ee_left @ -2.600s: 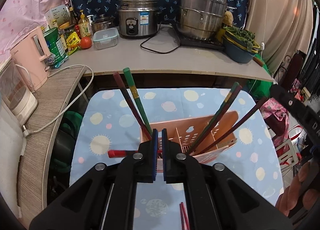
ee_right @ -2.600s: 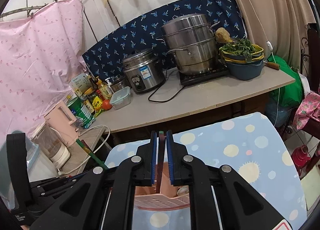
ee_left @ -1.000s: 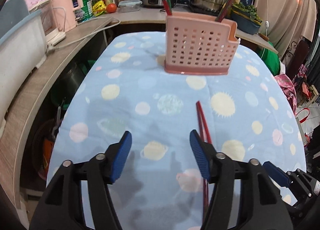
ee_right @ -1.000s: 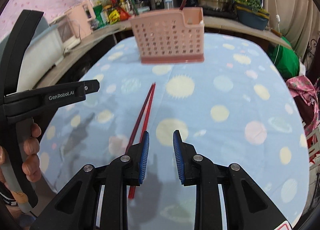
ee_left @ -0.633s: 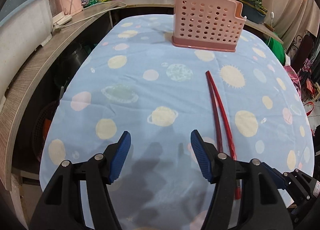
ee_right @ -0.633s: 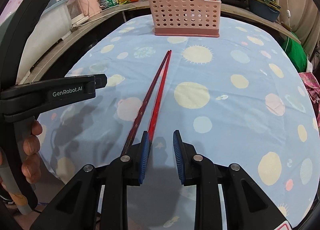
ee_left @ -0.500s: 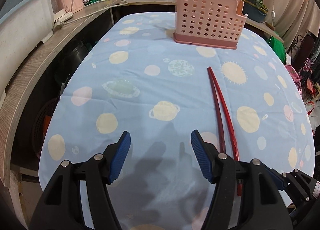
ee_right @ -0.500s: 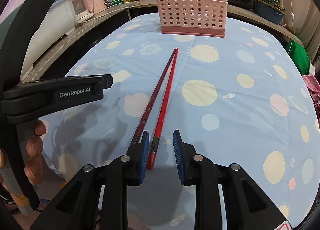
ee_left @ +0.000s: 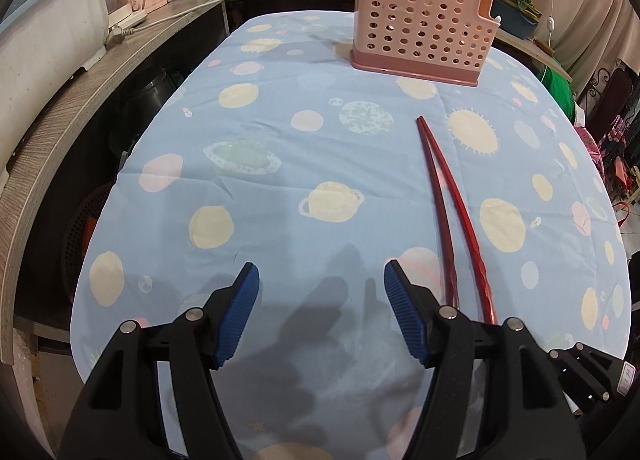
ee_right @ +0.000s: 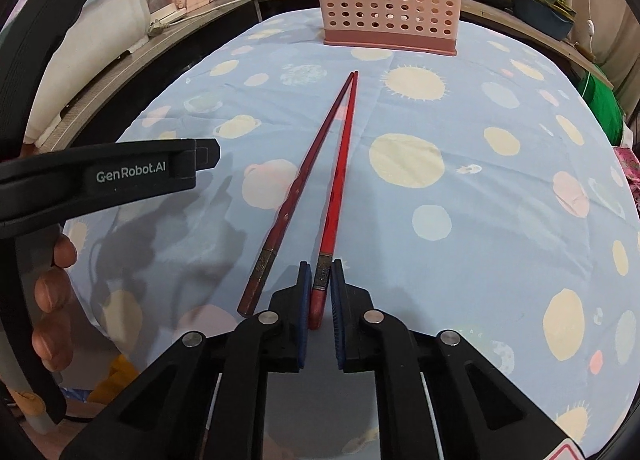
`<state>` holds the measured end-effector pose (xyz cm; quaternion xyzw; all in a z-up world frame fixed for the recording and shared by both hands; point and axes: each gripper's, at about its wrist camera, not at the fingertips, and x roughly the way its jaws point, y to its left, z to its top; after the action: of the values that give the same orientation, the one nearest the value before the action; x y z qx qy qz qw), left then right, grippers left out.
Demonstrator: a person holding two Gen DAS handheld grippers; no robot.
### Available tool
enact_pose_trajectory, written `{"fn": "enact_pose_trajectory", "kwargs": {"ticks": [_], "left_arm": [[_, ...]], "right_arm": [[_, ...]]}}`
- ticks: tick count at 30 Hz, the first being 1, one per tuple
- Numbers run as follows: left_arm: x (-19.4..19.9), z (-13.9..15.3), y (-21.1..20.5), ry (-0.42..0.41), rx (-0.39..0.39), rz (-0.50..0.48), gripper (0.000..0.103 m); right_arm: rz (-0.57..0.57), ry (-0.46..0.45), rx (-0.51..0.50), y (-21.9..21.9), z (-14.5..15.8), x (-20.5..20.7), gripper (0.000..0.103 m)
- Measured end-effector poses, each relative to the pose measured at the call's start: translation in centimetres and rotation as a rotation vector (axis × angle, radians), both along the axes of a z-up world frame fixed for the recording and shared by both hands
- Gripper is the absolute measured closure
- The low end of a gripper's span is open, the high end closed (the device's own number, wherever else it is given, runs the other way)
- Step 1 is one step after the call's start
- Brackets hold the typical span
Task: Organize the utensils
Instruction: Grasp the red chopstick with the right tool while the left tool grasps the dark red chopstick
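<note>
right gripper [ee_right: 319, 292]: pads nearly closed around near end of bright red chopstick [ee_right: 338, 196]
left gripper [ee_left: 321, 312]: wide open, empty
risk: end grip may pivot, nudging dark red chopstick [ee_right: 298, 192]; pink perforated plastic holder [ee_right: 386, 0] far

Two red chopsticks [ee_left: 452, 212] (tips touching) lie right of the wide-spread left gripper [ee_left: 321, 314].
</note>
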<state>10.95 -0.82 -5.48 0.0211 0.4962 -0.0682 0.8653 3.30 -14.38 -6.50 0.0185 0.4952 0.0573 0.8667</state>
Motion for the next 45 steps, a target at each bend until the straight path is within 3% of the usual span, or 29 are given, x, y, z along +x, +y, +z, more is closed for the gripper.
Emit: {"fn": "enact_pose_trajectory", "kwargs": {"ticks": [7, 13, 27, 36, 43, 45], "left_arm": [[-0.5, -0.2, -0.7, 0.012, -0.007, -0.026, 0.040], [-1.9, -0.5, -2.4, 0.032, -0.032, -0.097, 0.033], [-3.6, -2.3, -5.5, 0.095, -0.009, -0.213, 0.036], [-3.9, -2.1, -5.1, 0.080, -0.008, -0.198, 0.055], [-4.3, -1.9, -5.0, 0.080, -0.023, -0.217, 0.095], [-4.3, -1.9, -5.0, 0.082, -0.028, -0.220, 0.096]], "right_arm": [[-0.106, -0.025, 0.012, -2.4, 0.4, -0.2, 0.096], [-0.168, -0.036, 0.023, -4.1, 0.5, -0.5, 0.096], [-0.200, -0.021, 0.049, -5.3, 0.2, -0.8, 0.096], [-0.196, -0.020, 0.049, -5.1, 0.0, -1.0, 0.096], [-0.191, -0.021, 0.052, -4.9, 0.1, -1.1, 0.096], [-0.190, -0.021, 0.054, -4.9, 0.2, -1.2, 0.096]]}}
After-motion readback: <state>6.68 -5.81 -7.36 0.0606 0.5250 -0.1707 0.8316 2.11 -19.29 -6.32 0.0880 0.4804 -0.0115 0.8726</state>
